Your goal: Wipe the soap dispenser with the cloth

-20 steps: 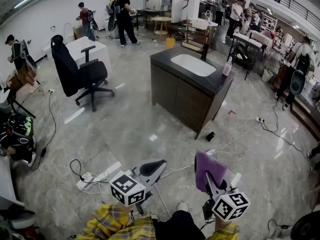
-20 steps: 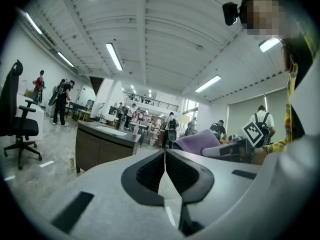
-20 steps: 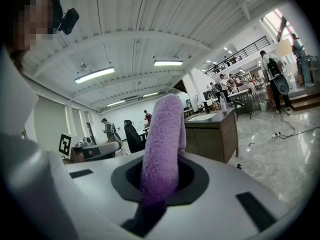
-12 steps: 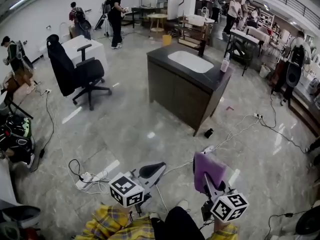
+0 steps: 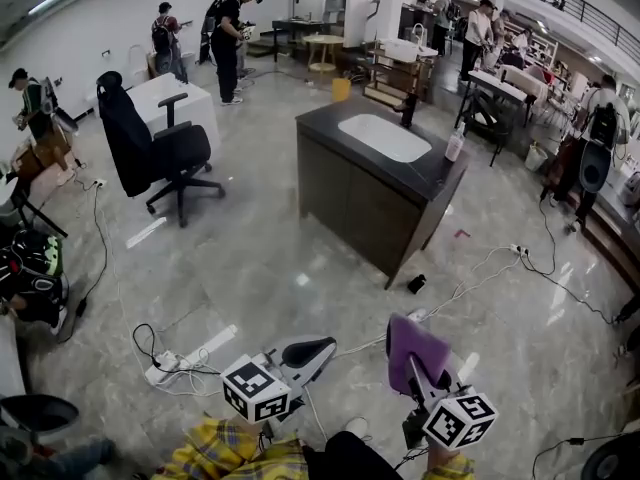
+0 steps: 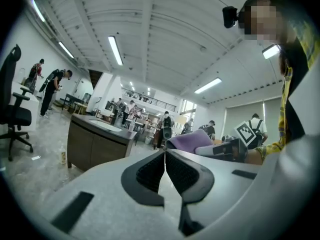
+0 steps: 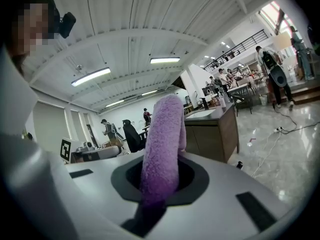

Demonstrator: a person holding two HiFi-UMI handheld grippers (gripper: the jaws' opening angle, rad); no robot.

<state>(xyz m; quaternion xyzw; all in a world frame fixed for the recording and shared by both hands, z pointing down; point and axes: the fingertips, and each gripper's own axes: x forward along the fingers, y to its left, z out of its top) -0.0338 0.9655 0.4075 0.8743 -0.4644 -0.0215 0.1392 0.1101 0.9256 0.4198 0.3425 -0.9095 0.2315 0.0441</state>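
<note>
A purple cloth [image 5: 417, 347] stands up from my right gripper [image 5: 424, 366], which is shut on it; in the right gripper view the cloth [image 7: 163, 144] rises between the black pads. My left gripper [image 5: 312, 349] is shut with nothing in it, its pads [image 6: 164, 170] pressed together. Both grippers hang low in the head view, far from the dark sink cabinet [image 5: 372, 192]. On the cabinet's right end stands a pale soap dispenser [image 5: 454, 144], beside the white basin [image 5: 384, 137]. The cabinet [image 6: 95, 139] also shows in the left gripper view.
A black office chair [image 5: 150, 150] stands left of the cabinet. A power strip and cables [image 5: 178, 362] lie on the floor near my left side, more cables [image 5: 500, 263] trail right. A small dark object [image 5: 416, 283] lies by the cabinet's corner. Several people stand at the back.
The head view has shifted slightly; the cabinet sits a little lower and nearer than half a second ago. Both grippers keep their places and their grip.
</note>
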